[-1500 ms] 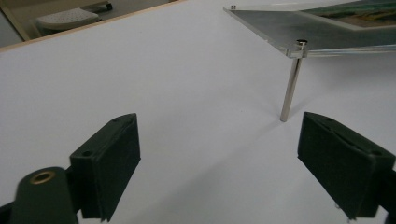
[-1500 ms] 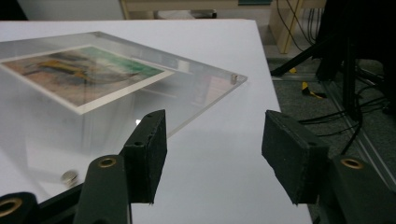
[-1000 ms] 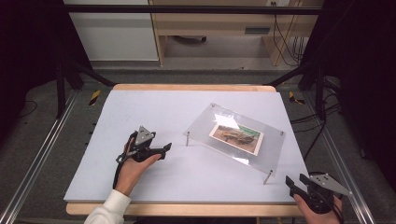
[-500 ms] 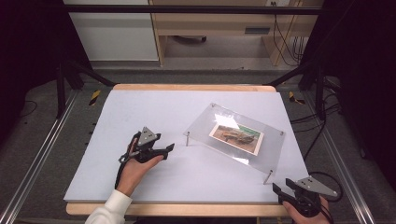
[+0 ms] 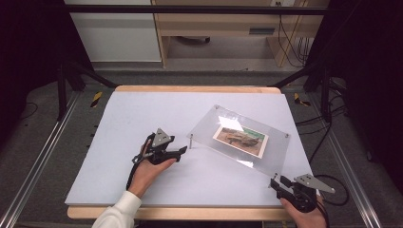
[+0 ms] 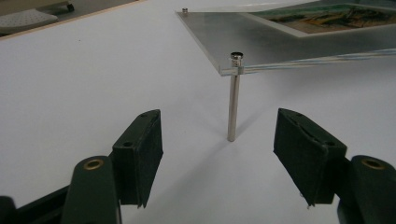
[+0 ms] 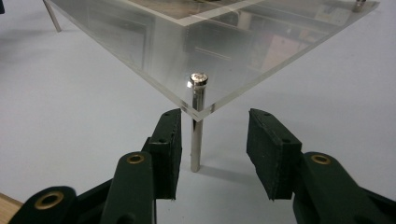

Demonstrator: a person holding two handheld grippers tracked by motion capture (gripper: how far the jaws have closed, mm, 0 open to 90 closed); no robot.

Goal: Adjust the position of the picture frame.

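Both my grippers, left and right, have just been closing (jaws open, gripping nothing), each now facing a leg of the acrylic frame.

Metal leg stands ahead of left tongs (bare tabletop beside); clear plate overhangs.
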